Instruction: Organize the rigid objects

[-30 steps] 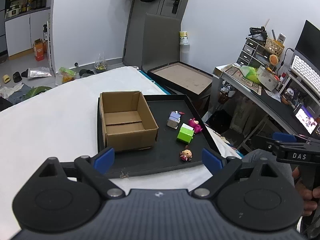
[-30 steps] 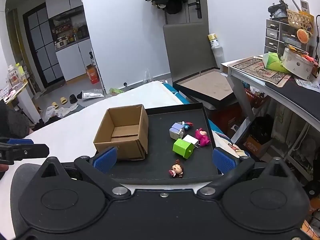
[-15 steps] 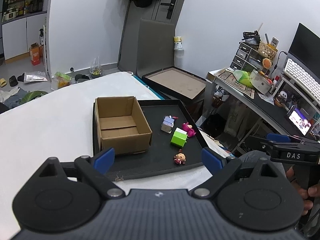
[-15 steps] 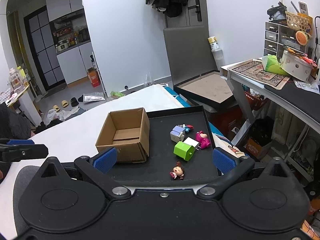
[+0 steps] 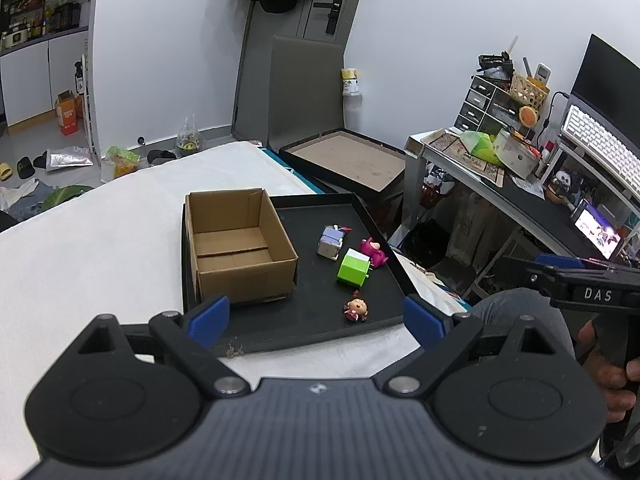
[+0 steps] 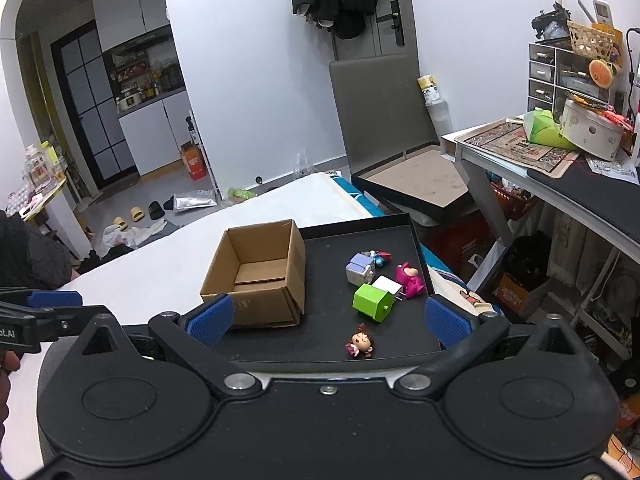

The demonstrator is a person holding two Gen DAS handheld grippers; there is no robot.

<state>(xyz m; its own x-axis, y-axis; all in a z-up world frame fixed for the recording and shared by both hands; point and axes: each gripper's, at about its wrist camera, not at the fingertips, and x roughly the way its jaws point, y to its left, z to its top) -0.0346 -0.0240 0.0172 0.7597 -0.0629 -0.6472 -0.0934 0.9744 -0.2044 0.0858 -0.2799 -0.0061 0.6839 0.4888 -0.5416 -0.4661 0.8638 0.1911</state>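
A: Cardboard box (image 5: 240,250), open top, sits on the left part of the black tray (image 5: 312,332); left wrist view. Tray lies on a white surface (image 5: 80,248).

B: Toys?

A: All right of the box, on the tray floor. Grey-lilac cube (image 5: 330,242) nearest the far rim, green cube (image 5: 353,268) just beside it on the near side, pink figure (image 5: 373,252) touching the green cube's right. Small doll (image 5: 356,309) lies alone, nearer the tray's front rim.

B: Left gripper (image 5: 316,320)?

A: Blue pads spread wide, nothing between them, held short of the tray's front rim. Right gripper (image 5: 560,266) shows at the right edge, off the tray, in a hand (image 5: 612,368).

B: Right wrist view?

A: Same layout. Box (image 6: 256,276) left on the tray (image 6: 400,226); inside nothing shows. Lilac cube (image 6: 360,269), green cube (image 6: 373,301), pink figure (image 6: 410,280) cluster right of the box; doll (image 6: 360,346) near the front rim. Right gripper (image 6: 328,320) fingers set wide apart, nothing gripped. Left gripper (image 6: 52,304) pokes in left of the box, over the white surface (image 6: 160,272).
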